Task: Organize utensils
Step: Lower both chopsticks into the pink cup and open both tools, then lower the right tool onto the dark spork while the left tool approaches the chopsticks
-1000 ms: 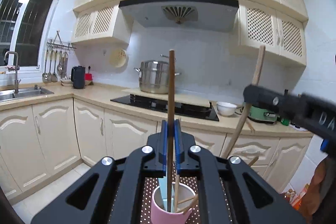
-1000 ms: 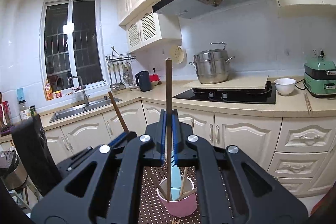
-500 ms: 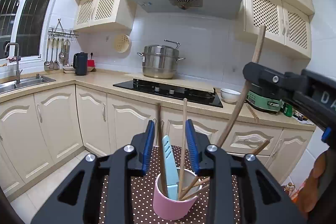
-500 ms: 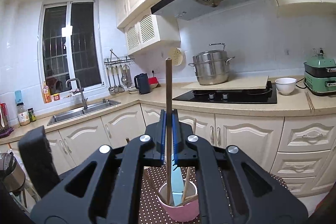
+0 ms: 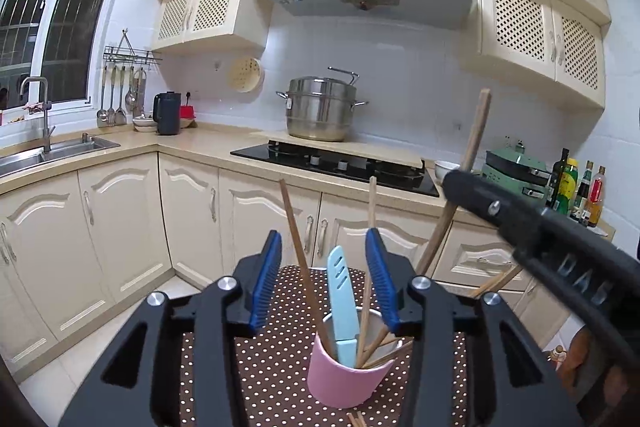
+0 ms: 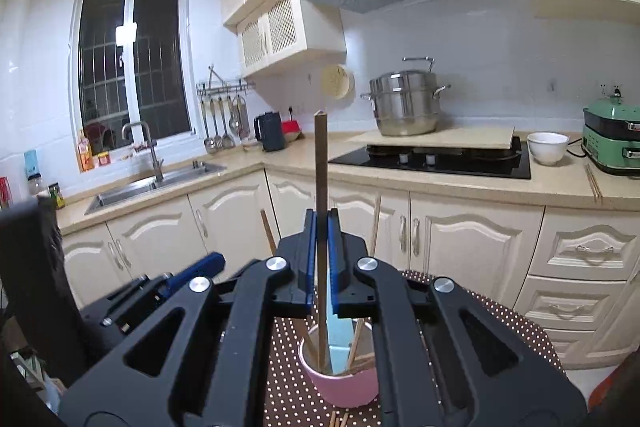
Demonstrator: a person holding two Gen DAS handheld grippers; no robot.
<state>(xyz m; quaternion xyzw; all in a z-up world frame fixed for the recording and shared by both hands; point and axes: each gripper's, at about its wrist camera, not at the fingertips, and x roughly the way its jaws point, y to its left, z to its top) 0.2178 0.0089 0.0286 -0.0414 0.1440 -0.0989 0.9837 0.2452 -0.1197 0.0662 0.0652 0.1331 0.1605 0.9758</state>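
My left jaws [image 5: 324, 281] have just been opening, chopsticks standing free between them in the cup [image 5: 344, 375]. Right jaws [image 6: 322, 259] clamp one chopstick [image 6: 321, 187] above it. Risk: a crooked descent strikes the rim, tipping the cup.

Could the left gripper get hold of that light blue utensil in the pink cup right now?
Probably yes. The left gripper has just been opening, with nothing pressed between its pads. The light blue utensil stands upright in the pink cup between them. Chopsticks leaning beside it might get pinched too.
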